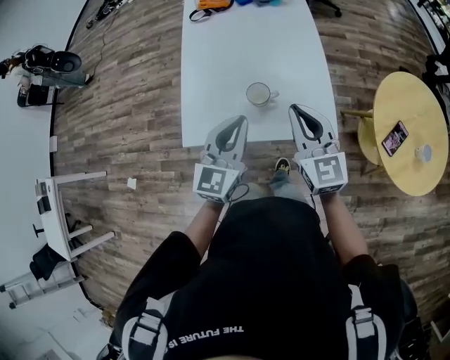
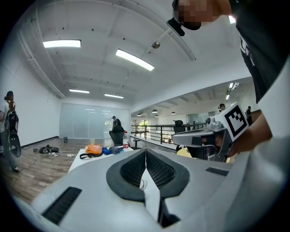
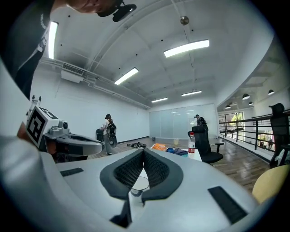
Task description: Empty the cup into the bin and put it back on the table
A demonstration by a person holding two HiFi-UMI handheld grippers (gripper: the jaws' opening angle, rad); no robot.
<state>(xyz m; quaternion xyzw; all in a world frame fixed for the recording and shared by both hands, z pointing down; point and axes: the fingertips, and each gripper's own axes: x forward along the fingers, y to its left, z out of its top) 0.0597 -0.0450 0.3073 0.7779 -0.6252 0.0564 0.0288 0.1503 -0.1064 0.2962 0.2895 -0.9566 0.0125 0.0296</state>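
A clear glass cup (image 1: pixel 259 93) stands upright near the front edge of the long white table (image 1: pixel 225 49). Both grippers are held out over that edge, pointing at the table. My left gripper (image 1: pixel 243 119) is shut and empty, its tips a little short and left of the cup. My right gripper (image 1: pixel 293 108) is also shut and empty, just right of the cup and not touching it. In the right gripper view the cup (image 3: pixel 138 184) shows low behind the closed jaws (image 3: pixel 143 152). In the left gripper view the jaws (image 2: pixel 146 152) meet at the tips and the cup's rim (image 2: pixel 142 184) barely shows.
An orange bag (image 1: pixel 211 5) and blue items lie at the table's far end, with a water bottle (image 3: pixel 191 142) beside them. A round yellow table (image 1: pixel 411 133) with a phone (image 1: pixel 394 138) stands at the right. A white stand (image 1: pixel 63 218) stands at the left on the wood floor.
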